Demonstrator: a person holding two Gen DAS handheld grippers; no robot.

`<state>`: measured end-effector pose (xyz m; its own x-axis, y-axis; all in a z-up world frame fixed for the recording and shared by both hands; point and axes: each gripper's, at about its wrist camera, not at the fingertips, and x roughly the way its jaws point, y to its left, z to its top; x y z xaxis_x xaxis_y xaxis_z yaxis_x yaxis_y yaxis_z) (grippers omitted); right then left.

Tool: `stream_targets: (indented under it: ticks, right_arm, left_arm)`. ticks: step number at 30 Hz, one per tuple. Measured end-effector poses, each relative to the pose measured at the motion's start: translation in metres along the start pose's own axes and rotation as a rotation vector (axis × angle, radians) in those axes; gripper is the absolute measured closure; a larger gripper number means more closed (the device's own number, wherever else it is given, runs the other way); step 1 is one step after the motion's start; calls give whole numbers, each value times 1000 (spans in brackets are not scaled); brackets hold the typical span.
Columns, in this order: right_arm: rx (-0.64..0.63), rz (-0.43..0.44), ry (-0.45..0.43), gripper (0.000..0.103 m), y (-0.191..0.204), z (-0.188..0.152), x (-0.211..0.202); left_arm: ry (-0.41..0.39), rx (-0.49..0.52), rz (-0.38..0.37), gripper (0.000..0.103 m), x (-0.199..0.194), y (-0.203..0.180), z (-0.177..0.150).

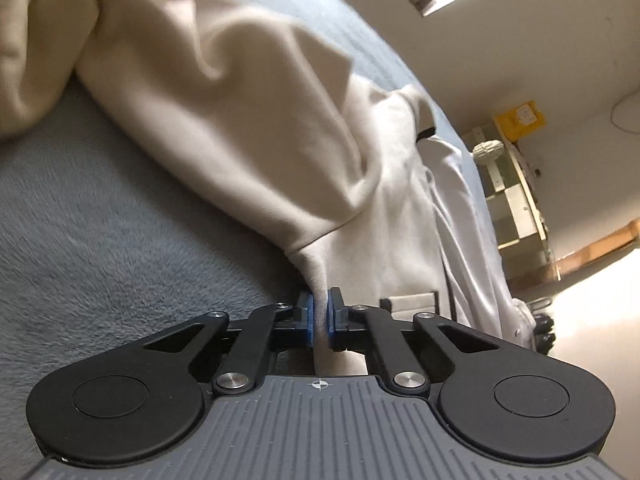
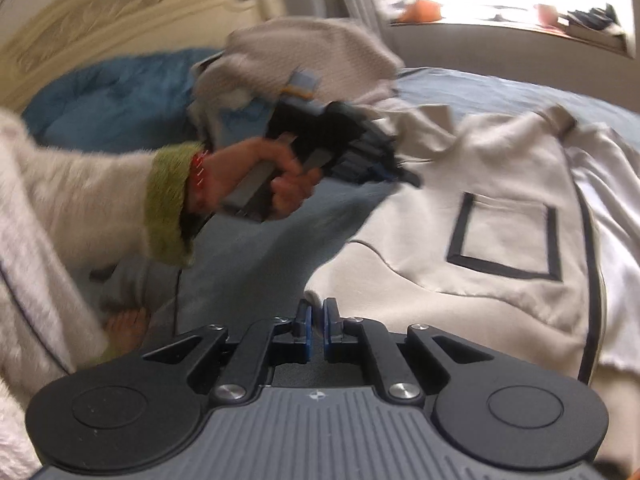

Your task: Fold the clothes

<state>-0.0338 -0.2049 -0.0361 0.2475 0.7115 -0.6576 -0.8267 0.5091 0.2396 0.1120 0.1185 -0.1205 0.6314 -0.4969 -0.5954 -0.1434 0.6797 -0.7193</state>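
**Cream jacket half-lifted over a grey-blue bed**

The bed [image 2: 480, 80] carries a soft grey-blue blanket [image 1: 100, 220] with a short plush nap, and the cream jacket [image 2: 460, 220] lies spread across it, its black-edged pocket [image 2: 506, 236] facing up and a dark zip line running down one side. The left gripper [image 1: 320, 314] pinches a cuff of the jacket's sleeve [image 1: 240, 100] tight between its blue pads [image 1: 309, 316], and the sleeve rises off the blanket in loose folds. The right gripper [image 2: 317, 326] has its jaws drawn narrow at the jacket's near edge; a sliver of pale fabric seems to sit between them, but I cannot tell whether they grip it. From the right wrist view, a hand [image 2: 256, 176] in a fuzzy sleeve with a green cuff [image 2: 168, 200] holds the other tool. Behind are a carved cream headboard [image 2: 100, 12], a teal quilt [image 2: 120, 96], a heap of pale clothes [image 2: 312, 52] and a bright windowsill [image 2: 500, 24]. The left wrist view shows cream walls and a shelf unit [image 1: 516, 192].
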Motion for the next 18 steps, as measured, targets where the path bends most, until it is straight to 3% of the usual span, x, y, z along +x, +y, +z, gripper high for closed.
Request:
stream_targets:
  ticks: [4,10,18]
  right_arm:
    - [-111,59,62,98,14,9,7]
    - [-175,177,113,98,26,15,18]
    - [-130,179,203,98,25,-10,69]
  left_arm:
    - [1,59,26,100,-4,-7,-1]
    - [34,126,87,100,-11,-6,-4]
    - [35,178,151,98,12,9,-15]
